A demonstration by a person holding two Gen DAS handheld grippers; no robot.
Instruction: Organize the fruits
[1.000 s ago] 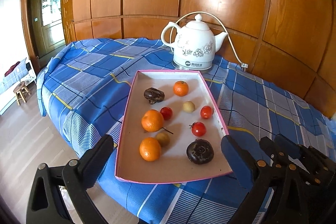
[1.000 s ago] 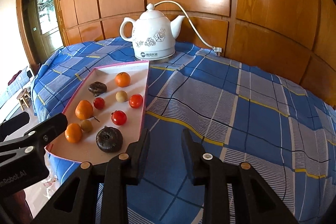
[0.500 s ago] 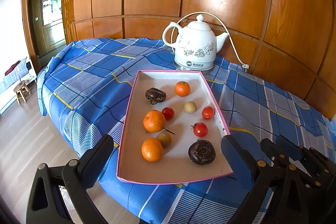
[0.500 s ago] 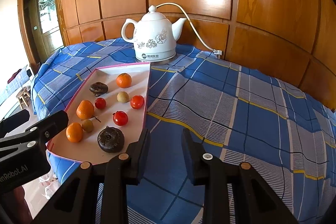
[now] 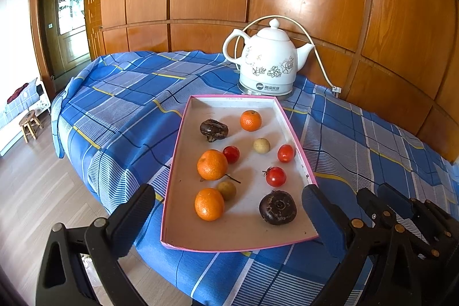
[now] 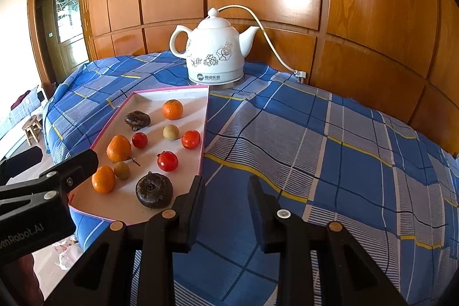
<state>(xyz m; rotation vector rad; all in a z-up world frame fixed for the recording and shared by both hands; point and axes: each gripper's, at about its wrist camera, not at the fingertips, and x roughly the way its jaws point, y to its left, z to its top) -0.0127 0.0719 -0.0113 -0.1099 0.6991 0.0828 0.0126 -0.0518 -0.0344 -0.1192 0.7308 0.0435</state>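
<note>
A pink-rimmed white tray [image 5: 183, 139] [image 6: 204, 134] lies on the blue plaid cloth and holds three oranges [image 5: 212, 164] [image 6: 118, 148], three red tomatoes [image 5: 276, 176] [image 6: 167, 161], two small beige fruits [image 5: 261, 145] [image 6: 171, 132] and two dark brown wrinkled fruits [image 5: 277, 207] [image 6: 154, 190]. My left gripper [image 5: 226, 212] is wide open and empty, hovering at the tray's near end. My right gripper [image 6: 226, 192] is open and empty, over the cloth just right of the tray's near right corner.
A white electric kettle [image 5: 268, 66] [image 6: 213, 53] with a cord stands behind the tray against the wood-panel wall. The plaid cloth [image 6: 330, 151] stretches to the right. The table edge drops to the floor at left, with a small stool [image 5: 30, 124] beyond.
Both views have shifted slightly; the tray and kettle sit a little further right and lower in the left view. Both grippers stay open and no fruit has moved.
</note>
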